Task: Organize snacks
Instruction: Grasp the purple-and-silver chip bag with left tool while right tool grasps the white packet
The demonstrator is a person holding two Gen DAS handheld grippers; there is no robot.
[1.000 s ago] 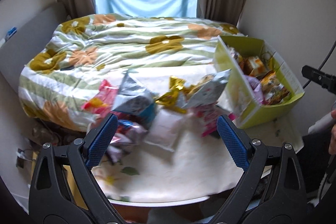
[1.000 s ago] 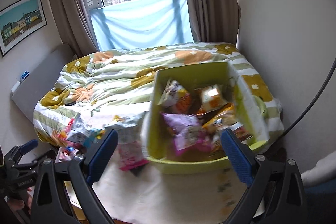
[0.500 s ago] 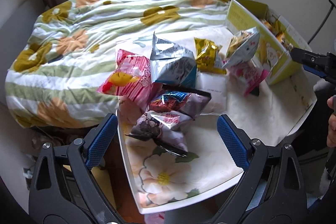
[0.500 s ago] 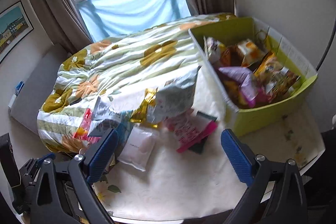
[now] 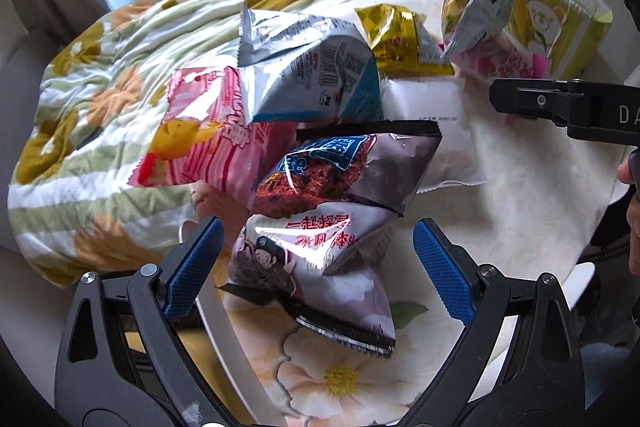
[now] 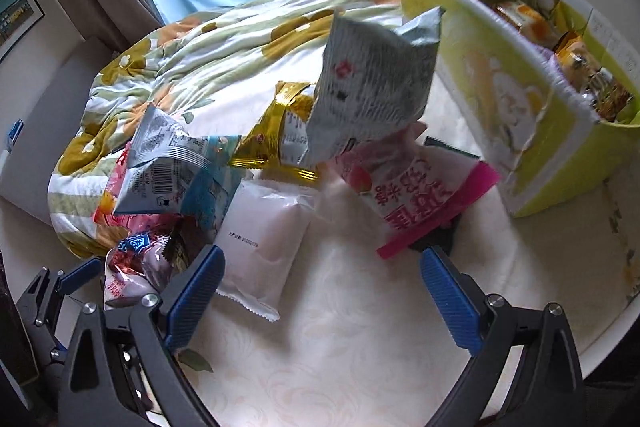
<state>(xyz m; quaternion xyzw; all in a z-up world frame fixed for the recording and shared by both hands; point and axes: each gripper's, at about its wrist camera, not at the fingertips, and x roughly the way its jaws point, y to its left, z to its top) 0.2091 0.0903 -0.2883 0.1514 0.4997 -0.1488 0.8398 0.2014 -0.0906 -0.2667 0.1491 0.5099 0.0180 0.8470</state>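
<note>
A heap of crinkled foil and plastic snack packets (image 5: 320,155) lies on the round white table with a pale flower print (image 6: 360,347), spread from its left edge toward the middle. Beyond the heap, at the table's far right edge, stands an open yellow-green cardboard box (image 6: 520,115); it holds several orange, yellow and dark packets, seen only from the right wrist camera, which looks over its rim.

The left gripper (image 5: 316,263) stands wide open and holds nothing. Its blue pads flank a shiny grey-purple bag with a cartoon figure and red lettering (image 5: 320,259), which lies between them near the table's left edge, with a gap on both sides. Above it rests a dark bag with a blue label (image 5: 344,167), then a pink striped packet (image 5: 208,139) and a silver-and-blue bag (image 5: 312,75).

The right gripper (image 6: 320,287) is also spread wide and empty, over bare tabletop. A flat white pillow packet (image 6: 264,247) lies just beside its left pad; a pink-edged packet with red characters (image 6: 420,195) lies ahead toward the box, under a leaning grey-white bag (image 6: 372,95) and beside a gold foil packet (image 6: 280,131).

The left view alone shows the cartoon bag whole, and a hand (image 5: 634,195) at its right border.
</note>
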